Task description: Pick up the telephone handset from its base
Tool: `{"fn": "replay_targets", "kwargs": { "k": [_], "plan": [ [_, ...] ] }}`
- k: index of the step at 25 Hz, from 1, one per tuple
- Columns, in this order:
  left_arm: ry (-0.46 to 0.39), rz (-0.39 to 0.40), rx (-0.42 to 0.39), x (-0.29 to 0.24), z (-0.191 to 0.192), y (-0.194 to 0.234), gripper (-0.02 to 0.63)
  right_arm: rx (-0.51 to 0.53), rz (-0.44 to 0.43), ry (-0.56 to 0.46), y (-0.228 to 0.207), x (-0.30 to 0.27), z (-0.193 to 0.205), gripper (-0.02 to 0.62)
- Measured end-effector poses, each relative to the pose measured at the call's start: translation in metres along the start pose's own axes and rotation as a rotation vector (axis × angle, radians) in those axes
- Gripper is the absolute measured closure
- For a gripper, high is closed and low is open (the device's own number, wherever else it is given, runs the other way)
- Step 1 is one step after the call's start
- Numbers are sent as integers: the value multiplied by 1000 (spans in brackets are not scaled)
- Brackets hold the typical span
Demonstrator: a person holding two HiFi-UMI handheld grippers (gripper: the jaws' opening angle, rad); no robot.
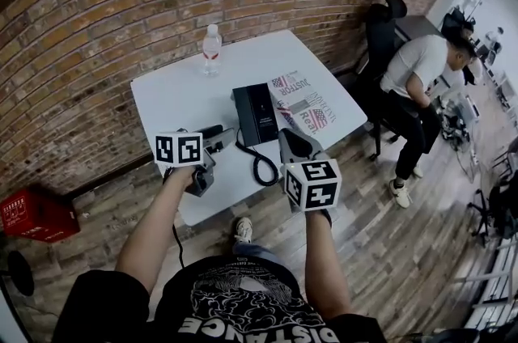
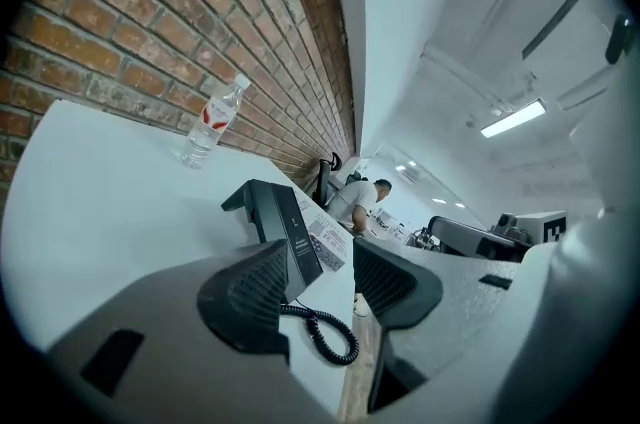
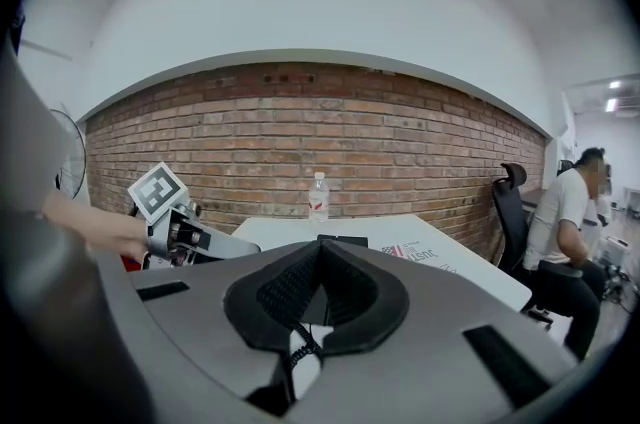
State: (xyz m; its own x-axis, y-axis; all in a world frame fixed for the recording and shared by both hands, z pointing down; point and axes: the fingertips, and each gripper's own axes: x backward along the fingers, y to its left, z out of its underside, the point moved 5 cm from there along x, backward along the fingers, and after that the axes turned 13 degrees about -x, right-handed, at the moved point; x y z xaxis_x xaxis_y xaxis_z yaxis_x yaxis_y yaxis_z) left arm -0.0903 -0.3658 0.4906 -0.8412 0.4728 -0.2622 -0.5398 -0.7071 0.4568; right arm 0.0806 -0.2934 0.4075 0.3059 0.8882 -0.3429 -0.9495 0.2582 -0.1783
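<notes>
The black telephone lies on the white table, its handset resting on the base. Its coiled cord loops toward the table's near edge. My left gripper is just left of the phone, low over the table, jaws open and empty. In the left gripper view the phone and cord show through the gap. My right gripper hovers at the phone's near right corner. Its jaws meet at the tips, holding nothing. The phone lies just beyond them.
A water bottle stands at the table's far side near the brick wall. A printed paper lies right of the phone. A person sits by a black chair at right. A red crate sits on the floor.
</notes>
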Motion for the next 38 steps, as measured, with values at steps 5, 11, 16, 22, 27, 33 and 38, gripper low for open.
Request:
{"fn": "replay_targets", "kwargs": {
  "k": [5,11,16,22,27,33,38],
  "plan": [
    [17,-9,70,-27,0,24,419,-2,-16,17,-27,-24,-10,594],
    [32,18,149,-55,3,45,419,-8,-39,38,-53,-52,-16,594],
    [61,22,200,-73,10,63,419,-15,-55,58,-73,-71,-18,594],
    [42,54,285,-86,18,80,419,-18,-68,76,-94,-86,-17,595],
    [13,80,324,-95,18,86,419,-13,-93,91,-106,-100,-16,595],
    [3,122,353,-106,19,89,419,-14,-114,101,-115,-115,-17,595],
    [-2,125,363,-114,19,89,419,-32,-111,107,-122,-121,-13,595]
  ]
}}
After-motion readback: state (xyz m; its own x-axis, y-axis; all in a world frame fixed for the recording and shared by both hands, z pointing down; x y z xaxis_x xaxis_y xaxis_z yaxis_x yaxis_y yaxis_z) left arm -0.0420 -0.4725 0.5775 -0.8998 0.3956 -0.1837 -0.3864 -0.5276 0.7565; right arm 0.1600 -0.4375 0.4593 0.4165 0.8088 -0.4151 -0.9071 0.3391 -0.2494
